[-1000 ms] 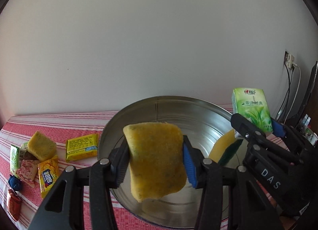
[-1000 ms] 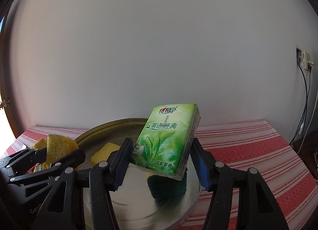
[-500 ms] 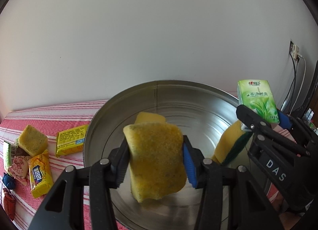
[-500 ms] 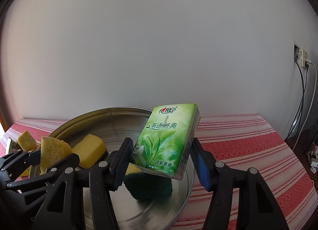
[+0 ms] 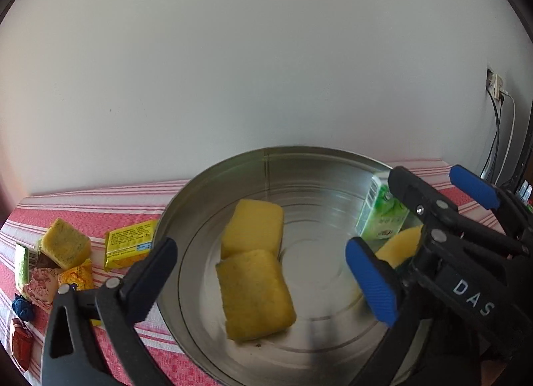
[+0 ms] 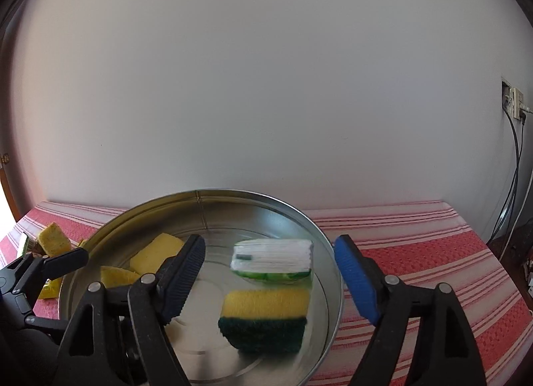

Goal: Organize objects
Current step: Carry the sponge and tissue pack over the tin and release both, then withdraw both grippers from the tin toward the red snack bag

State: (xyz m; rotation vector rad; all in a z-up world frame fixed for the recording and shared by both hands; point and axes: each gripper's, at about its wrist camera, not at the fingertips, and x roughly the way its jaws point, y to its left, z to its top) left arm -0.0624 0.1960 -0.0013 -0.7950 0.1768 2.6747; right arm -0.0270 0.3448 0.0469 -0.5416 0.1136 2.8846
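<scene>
On the striped tablecloth (image 5: pixel 83 199) at far left lies a cluster of small snack packets (image 5: pixel 130 244). The left gripper (image 5: pixel 260 272) hovers over the round metal pan (image 5: pixel 206 186), jaws opening wide with nothing between them; two yellow sponges (image 5: pixel 255 292) lie below. To the right, the right gripper (image 6: pixel 268 272), jaws opening, has a green tissue pack (image 6: pixel 273 261) loose beneath, beside a yellow-and-green scouring sponge (image 6: pixel 265 317).
</scene>
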